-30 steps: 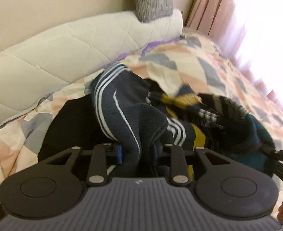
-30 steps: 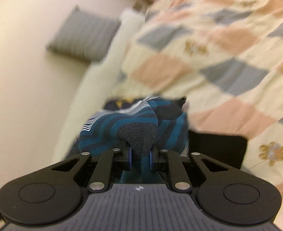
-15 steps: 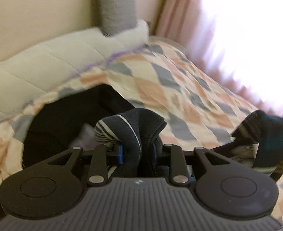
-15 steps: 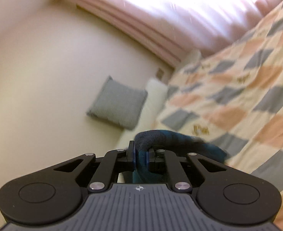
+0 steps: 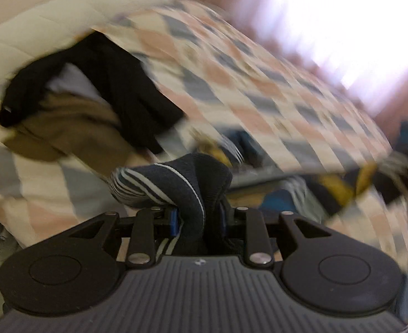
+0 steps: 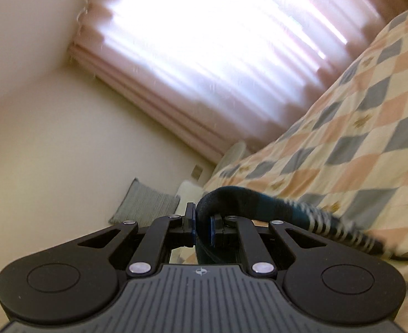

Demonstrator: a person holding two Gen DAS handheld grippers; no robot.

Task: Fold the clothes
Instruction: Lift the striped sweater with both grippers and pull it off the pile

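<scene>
jaws of the left gripper [image 5: 198,219] clamp a bunched fold of the navy knit garment with white stripes [image 5: 176,183] above the checked bed quilt [image 5: 245,88]; the right gripper [image 6: 202,229] pinches its teal-striped edge [image 6: 259,197], lifted off the bed.

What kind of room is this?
Most likely a bedroom: a bed with a checked quilt, a grey pillow against the wall, and pink curtains over a bright window.

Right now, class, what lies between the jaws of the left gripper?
A bunched fold of the dark striped sweater, clamped in the left gripper; the left wrist view shows it.
</scene>
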